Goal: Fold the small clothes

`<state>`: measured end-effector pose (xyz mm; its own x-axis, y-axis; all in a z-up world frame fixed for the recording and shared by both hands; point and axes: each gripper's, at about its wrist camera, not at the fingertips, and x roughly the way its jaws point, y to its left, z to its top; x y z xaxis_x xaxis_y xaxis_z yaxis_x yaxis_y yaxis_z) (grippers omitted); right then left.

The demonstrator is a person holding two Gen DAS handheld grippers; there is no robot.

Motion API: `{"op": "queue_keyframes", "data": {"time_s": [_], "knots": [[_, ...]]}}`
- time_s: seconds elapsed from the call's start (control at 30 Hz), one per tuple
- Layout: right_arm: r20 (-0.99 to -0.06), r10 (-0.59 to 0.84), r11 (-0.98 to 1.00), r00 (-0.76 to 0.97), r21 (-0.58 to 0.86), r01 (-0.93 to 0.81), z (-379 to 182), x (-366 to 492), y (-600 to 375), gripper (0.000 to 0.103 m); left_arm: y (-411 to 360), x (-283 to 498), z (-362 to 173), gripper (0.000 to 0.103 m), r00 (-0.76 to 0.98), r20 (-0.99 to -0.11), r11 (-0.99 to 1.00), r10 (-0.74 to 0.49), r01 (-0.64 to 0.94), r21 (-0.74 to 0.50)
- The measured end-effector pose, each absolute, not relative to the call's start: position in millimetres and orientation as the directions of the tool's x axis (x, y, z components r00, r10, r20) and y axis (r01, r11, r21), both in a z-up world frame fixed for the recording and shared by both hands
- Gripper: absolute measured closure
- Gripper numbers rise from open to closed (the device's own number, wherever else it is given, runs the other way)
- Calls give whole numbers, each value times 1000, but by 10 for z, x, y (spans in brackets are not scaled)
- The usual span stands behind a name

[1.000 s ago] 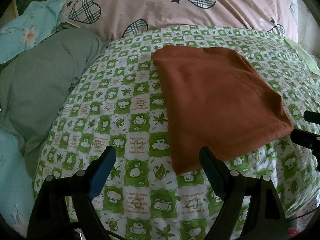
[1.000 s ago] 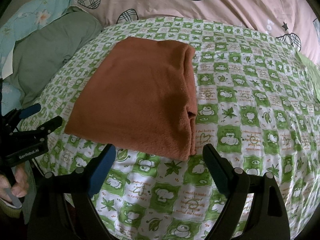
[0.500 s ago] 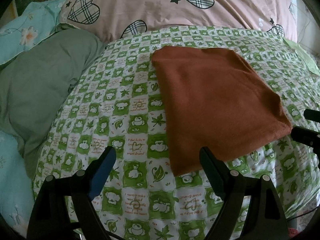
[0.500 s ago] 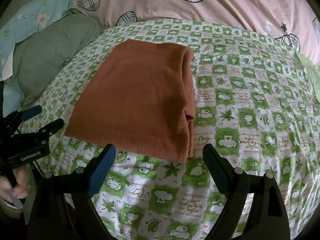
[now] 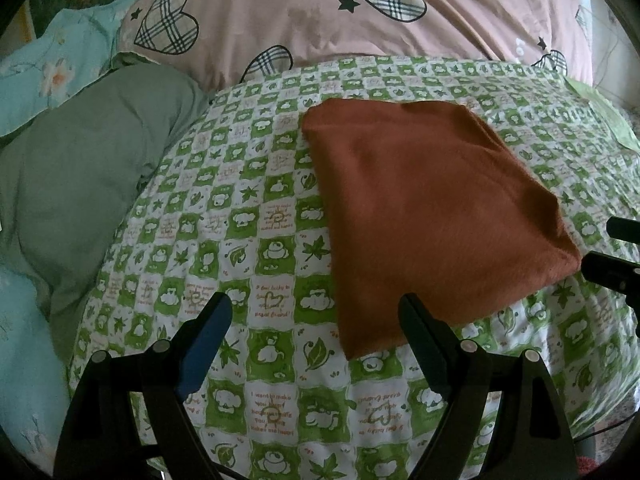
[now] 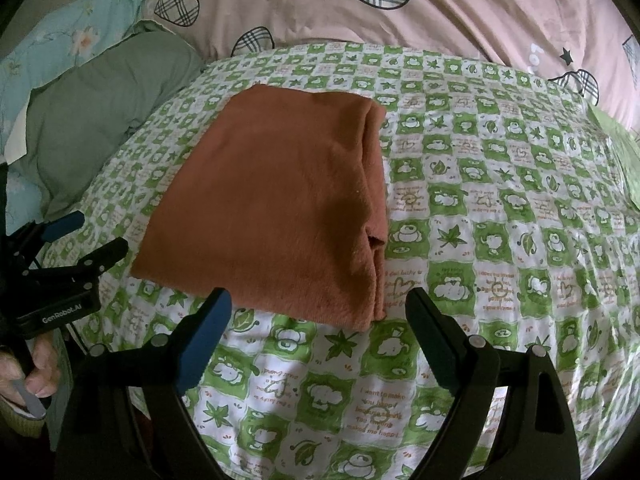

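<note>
A rust-orange cloth [image 5: 432,212] [image 6: 276,200] lies folded into a flat rectangle on the green-and-white checked bedsheet [image 5: 240,216] [image 6: 500,208], its layered edges along its right side in the right wrist view. My left gripper [image 5: 316,320] hovers open just short of the cloth's near left corner, nothing between its fingers. Just short of the near right corner, my right gripper [image 6: 320,314] stands open and holds nothing. Each gripper shows at the edge of the other's view: the right one [image 5: 612,256], the left one [image 6: 68,248] with a hand [image 6: 28,376] on its handle.
A pink quilt with plaid hearts [image 5: 320,12] [image 6: 400,4] is heaped behind the sheet. A grey-green pillow [image 5: 84,168] [image 6: 108,96] and a pale blue floral cover [image 5: 44,72] lie to the left. A light green cloth [image 5: 604,116] sits at the far right.
</note>
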<state>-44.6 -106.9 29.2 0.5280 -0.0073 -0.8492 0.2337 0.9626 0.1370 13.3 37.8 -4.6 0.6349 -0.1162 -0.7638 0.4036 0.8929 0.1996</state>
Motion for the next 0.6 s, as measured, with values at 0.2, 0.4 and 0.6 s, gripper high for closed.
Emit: {"op": "queue_keyframes", "data": {"time_s": [0.2,0.4,0.6], "knots": [[-849,-7,962,529,138,235,293,-445,-1069,14,362,142,-29,17,638,-760,892,-119,406,201],[-849,-8,962,529,137,234,300,-437,-1081,14,361,142,-30,17,638,-760,892,-120,406,201],[-849,-9,962,529,137,235,295,-447,-1072,14,357,145,-29,17,639,-760,892,-119,405,201]]}}
